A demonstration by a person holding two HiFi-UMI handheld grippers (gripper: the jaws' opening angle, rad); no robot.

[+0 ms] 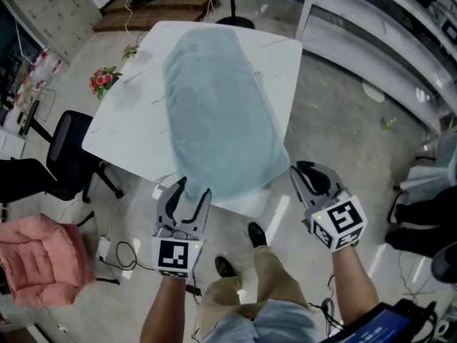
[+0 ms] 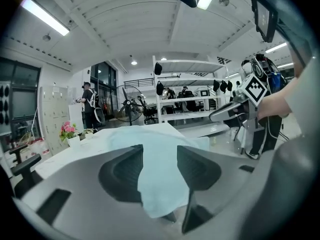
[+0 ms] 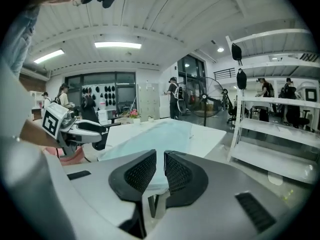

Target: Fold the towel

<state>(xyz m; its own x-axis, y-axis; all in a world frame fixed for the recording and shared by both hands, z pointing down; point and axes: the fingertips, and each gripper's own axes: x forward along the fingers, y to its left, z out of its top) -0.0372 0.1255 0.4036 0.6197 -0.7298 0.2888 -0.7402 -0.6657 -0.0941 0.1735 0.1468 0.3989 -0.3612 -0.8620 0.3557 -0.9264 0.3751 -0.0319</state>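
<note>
I'm scanning all three views and finding no readable words, numbers or brand names anywhere, only coded square markers on my left claw (image 1: pixel 194 188) and right claw (image 1: pixel 298 171).

From my end I see a pale, scuffed concrete floor (image 1: pixel 343 113) around a white, faintly marbled desk (image 1: pixel 128 120). A black office chair (image 1: pixel 68 156) stands at its left side, with a pink cushioned seat (image 1: pixel 39 259) nearer me and pink flowers (image 1: pixel 103 81) just beside the desk's left edge. White shelving (image 1: pixel 385 34) runs along the right. Strip lights (image 3: pixel 117 45) glow on the white ceiling. A big standing fan (image 3: pixel 207 98) and grey lockers (image 3: pixel 150 101) stand by a dark glazed wall (image 3: pixel 95 86).
</note>
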